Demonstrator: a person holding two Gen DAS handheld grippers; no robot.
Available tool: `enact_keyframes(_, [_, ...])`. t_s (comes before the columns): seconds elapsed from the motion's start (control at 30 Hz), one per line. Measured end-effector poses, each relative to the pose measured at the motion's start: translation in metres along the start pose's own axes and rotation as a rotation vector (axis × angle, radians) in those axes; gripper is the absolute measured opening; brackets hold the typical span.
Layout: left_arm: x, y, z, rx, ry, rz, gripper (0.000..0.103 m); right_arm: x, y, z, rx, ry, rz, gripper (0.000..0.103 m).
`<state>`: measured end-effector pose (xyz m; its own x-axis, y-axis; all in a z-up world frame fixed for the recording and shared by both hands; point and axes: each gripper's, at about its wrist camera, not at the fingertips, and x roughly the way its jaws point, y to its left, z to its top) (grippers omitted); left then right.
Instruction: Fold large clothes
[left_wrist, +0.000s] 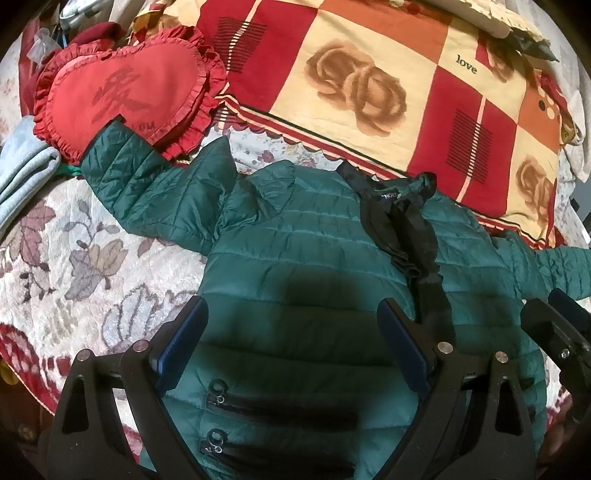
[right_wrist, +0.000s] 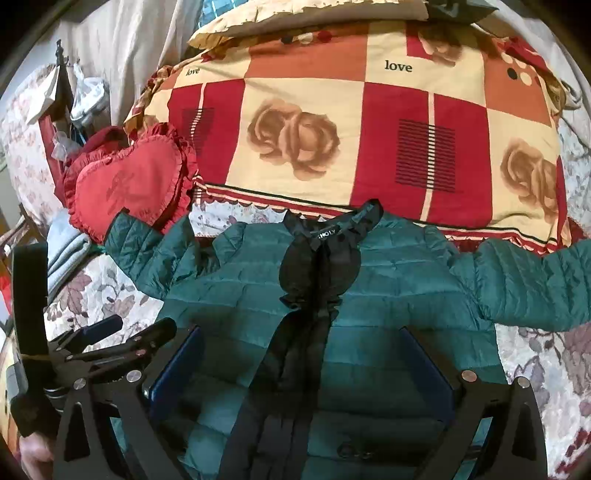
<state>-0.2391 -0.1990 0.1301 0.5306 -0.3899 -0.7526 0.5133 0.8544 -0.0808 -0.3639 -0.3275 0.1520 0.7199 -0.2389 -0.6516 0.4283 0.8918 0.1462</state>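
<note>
Jacket (left_wrist: 314, 254), 1 green quilted piece, lies spread on floral bedspread (left_wrist: 74, 266) beneath both wide-open grippers, left gripper (left_wrist: 291, 339) and right gripper (right_wrist: 303, 365); 1 red heart cushion (left_wrist: 122, 96) beyond.

Item: green quilted puffer jacket (right_wrist: 399, 280) | State: unfolded, front up, black ruffled placket (right_wrist: 314, 280) closed down centre | Pose: flat, collar at 12 o'clock, sleeves spread toward 10 and 3 o'clock | Location: on floral bedspread (right_wrist: 546, 354)
</note>
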Motion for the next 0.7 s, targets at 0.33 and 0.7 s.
enact_keyframes(0.33, [0.005,0.006,0.0,0.001,0.0,0.008,0.093,0.008,-0.004,-0.001,0.028,0.025,-0.01,0.103])
enact_keyframes(0.7, [0.011,0.007,0.0,0.006,0.009,0.023,0.093,0.016,-0.005,-0.001,0.039,0.043,-0.024,0.103])
